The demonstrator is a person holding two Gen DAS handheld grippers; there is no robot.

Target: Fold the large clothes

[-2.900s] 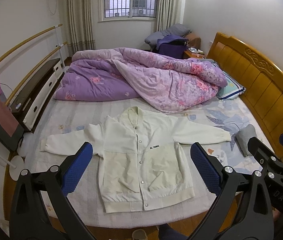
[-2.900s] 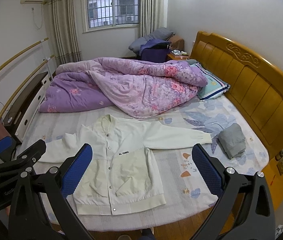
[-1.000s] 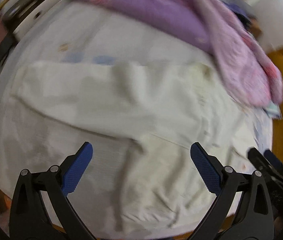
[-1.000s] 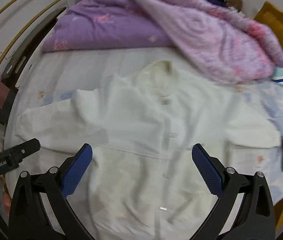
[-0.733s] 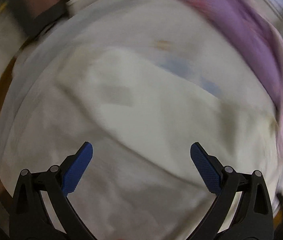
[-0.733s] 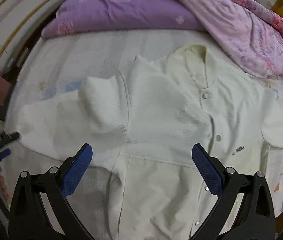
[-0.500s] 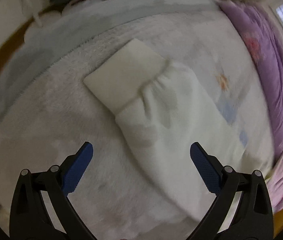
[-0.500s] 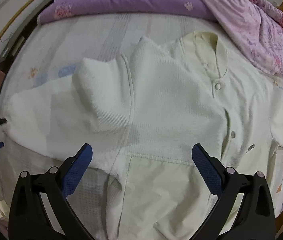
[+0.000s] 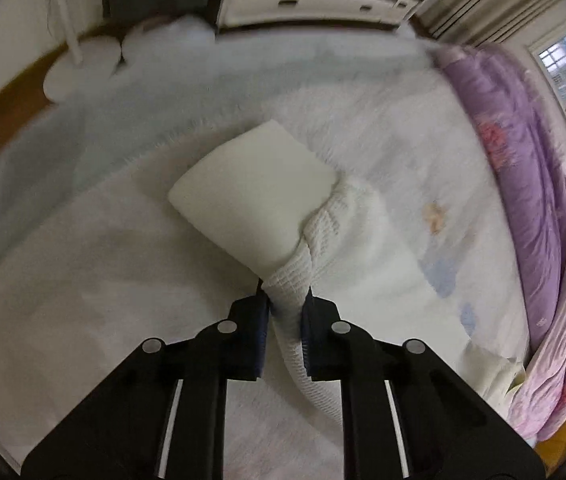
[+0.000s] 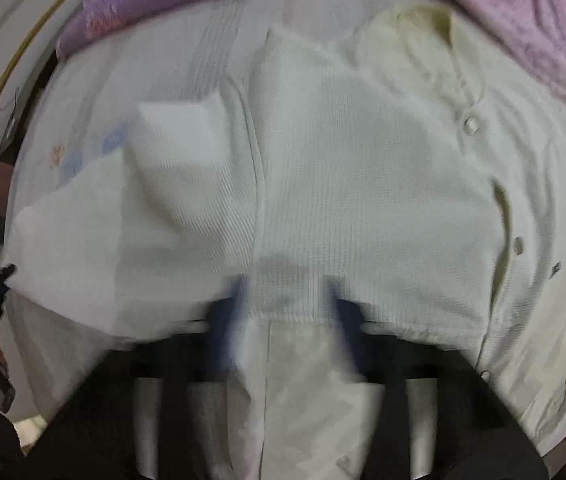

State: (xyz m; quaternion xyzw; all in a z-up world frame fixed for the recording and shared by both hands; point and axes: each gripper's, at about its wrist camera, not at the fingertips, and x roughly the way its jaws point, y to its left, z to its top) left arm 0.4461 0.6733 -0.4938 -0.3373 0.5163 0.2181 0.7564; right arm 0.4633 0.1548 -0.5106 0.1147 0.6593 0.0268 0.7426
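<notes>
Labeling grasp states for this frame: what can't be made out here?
- Right wrist view: right tongs motion-blurred; open or shut on the jacket unclear.
- Left wrist view: left tongs clamp the sleeve; jacket body lies out of frame.
- Right wrist view: jacket hem hidden under the tongs.

Cream jacket — spread face-up, buttoned — on bed.
</notes>
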